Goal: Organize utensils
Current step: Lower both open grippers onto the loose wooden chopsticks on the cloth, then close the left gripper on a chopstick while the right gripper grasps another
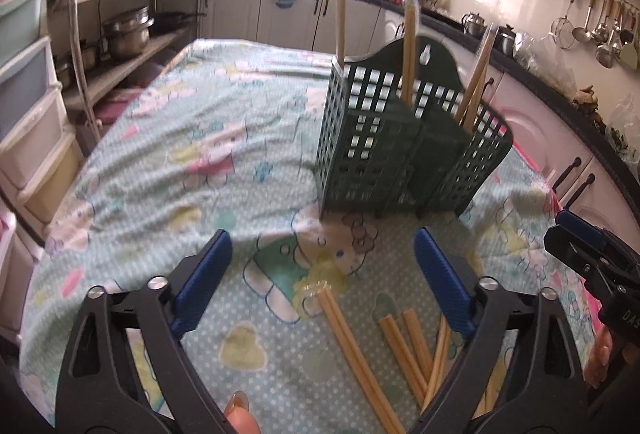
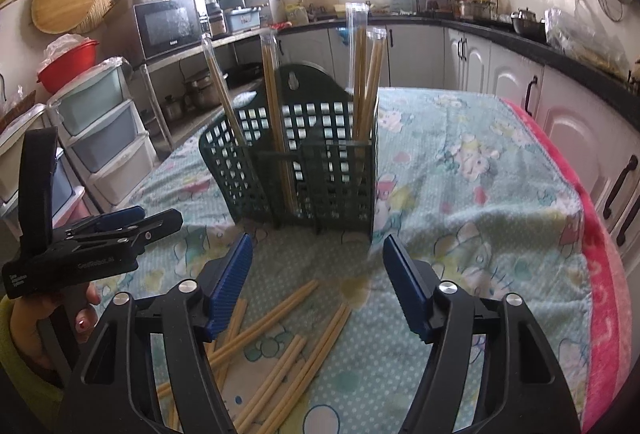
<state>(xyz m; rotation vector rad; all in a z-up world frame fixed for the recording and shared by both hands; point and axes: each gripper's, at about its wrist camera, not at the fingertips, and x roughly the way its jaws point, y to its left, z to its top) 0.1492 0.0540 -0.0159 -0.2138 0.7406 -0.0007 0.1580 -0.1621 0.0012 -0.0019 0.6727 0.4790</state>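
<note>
— Basket first: what's in it?

— Dark green basket [image 2: 296, 170] on the patterned tablecloth [image 2: 480, 194], split into compartments. Going left to right in the right wrist view: one wrapped chopstick pair [image 2: 222, 90] leans in the left part, another [image 2: 274, 106] stands near the middle, and two more [image 2: 366, 82] stand in the right part.

— And the loose ones?

— Loose chopsticks [image 2: 280, 346] lie scattered on the cloth in front of the basket, well apart from it.

— Where are the tongs?

— Left gripper [image 1: 324, 282] hovers over the cloth, jaws wide apart, nothing between them; one wrapped pair [image 1: 352, 346] lies just under the gap. Right gripper [image 2: 318, 286] is also apart and empty, above the pile's near end.
</note>
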